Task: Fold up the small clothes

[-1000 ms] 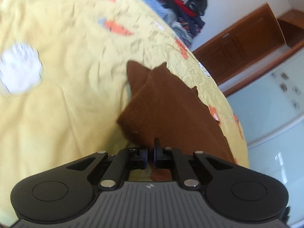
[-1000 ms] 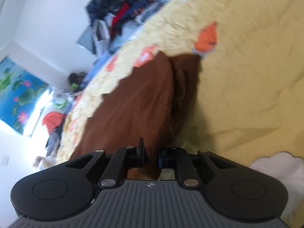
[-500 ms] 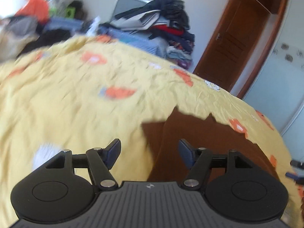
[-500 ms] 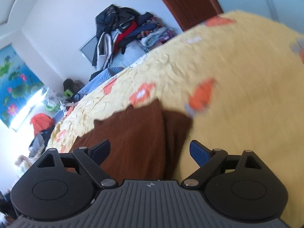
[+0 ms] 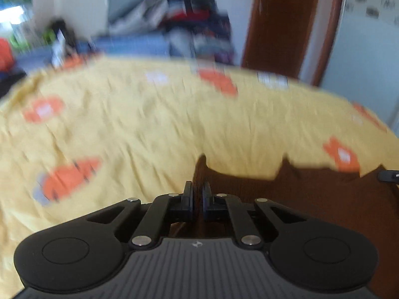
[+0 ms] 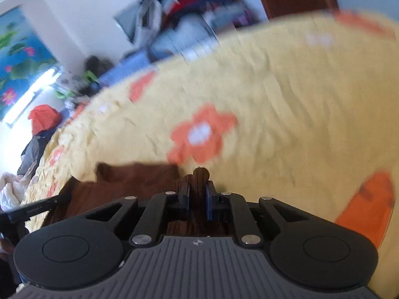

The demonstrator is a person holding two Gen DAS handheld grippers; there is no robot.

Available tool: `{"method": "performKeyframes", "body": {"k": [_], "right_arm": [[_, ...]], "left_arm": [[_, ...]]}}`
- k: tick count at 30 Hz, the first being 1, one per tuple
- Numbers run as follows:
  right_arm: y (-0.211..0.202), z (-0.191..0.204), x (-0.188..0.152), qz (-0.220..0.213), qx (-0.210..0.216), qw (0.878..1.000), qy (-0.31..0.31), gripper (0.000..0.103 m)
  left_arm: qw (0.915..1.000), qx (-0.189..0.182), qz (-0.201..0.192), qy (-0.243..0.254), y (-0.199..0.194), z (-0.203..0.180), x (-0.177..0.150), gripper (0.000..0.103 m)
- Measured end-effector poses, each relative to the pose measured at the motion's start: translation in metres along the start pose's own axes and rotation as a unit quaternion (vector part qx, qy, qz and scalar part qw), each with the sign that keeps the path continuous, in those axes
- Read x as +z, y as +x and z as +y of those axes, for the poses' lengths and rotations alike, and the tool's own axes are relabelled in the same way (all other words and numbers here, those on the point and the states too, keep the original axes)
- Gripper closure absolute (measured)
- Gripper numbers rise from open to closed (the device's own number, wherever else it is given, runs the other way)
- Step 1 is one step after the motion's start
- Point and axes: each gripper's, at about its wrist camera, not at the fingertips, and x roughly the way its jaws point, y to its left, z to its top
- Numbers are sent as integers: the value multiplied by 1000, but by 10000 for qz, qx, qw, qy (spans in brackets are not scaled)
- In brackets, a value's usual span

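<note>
A brown garment [image 5: 311,194] lies flat on a yellow bed sheet [image 5: 149,124] printed with orange flowers. My left gripper [image 5: 197,189] is shut at the garment's far left corner, with brown cloth between its pads. In the right wrist view the same garment [image 6: 129,177] stretches away to the left. My right gripper [image 6: 198,189] is closing its jaws on a bunched fold of the brown cloth, which pokes up between the fingers. The tip of the right gripper [image 5: 389,175] shows at the left wrist view's right edge. The left gripper [image 6: 32,209] shows at the far left of the right wrist view.
A tall heap of mixed clothes [image 5: 189,20] stands against the wall beyond the bed, also seen as a clothes pile [image 6: 189,2]. A brown wooden door [image 5: 281,25] is at the back right. More clutter and a red bundle [image 6: 42,117] lie off the bed's left side.
Both grippers let go of the brown garment, opened wide, moved to its far edge and closed on it again. Both views rolled towards level.
</note>
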Motion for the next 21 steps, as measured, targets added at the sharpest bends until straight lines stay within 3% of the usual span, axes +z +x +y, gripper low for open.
{"method": "performKeyframes", "body": {"k": [2,4,5,8,10,11,12,14,15,16,19,20,21], "right_arm": [[-8,-7,2,-350,123,9991,210,87],[7,-18,0,-230,-136,9990,361,87],[14,-22,-5,-97,-202,9986,470,87],[13,-20,-16,-11,-213,9973,705,72],[-5,-11,-17,-324,-268,9972,615,54],[-16,-2,-18,-549,-354,9965,521,52],[-25,8,-19,-694,-354,9960,440,52],[-28,29,-23,-561,-140,9982,176,43],[-24,39,-26,-415,-138,9990,-28,28],[-17,50,-31,-262,-216,9990,-275,21],[10,56,-48,197,-797,9932,-821,22],[12,50,-53,83,-826,9917,-979,23],[8,44,-57,-104,-768,9907,-1122,25]], "left_arm": [[9996,231,141,0,9,7,-2,97],[9984,374,411,-121,26,15,-12,97],[9988,374,304,-113,20,14,-15,97],[9990,409,201,-9,-1,5,-12,94],[9991,334,-125,237,-24,-7,-9,91],[9989,215,-237,352,-34,-15,-8,90],[9986,59,-296,434,-39,-23,-8,85],[9983,-118,-202,535,-37,-41,-10,66],[9983,-108,-122,564,-32,-49,-13,54],[9982,-54,-43,589,-24,-56,-18,52],[9974,54,398,603,4,-58,-36,48],[9975,56,86,692,2,-56,-45,46],[9972,30,25,740,1,-55,-50,45]]}}
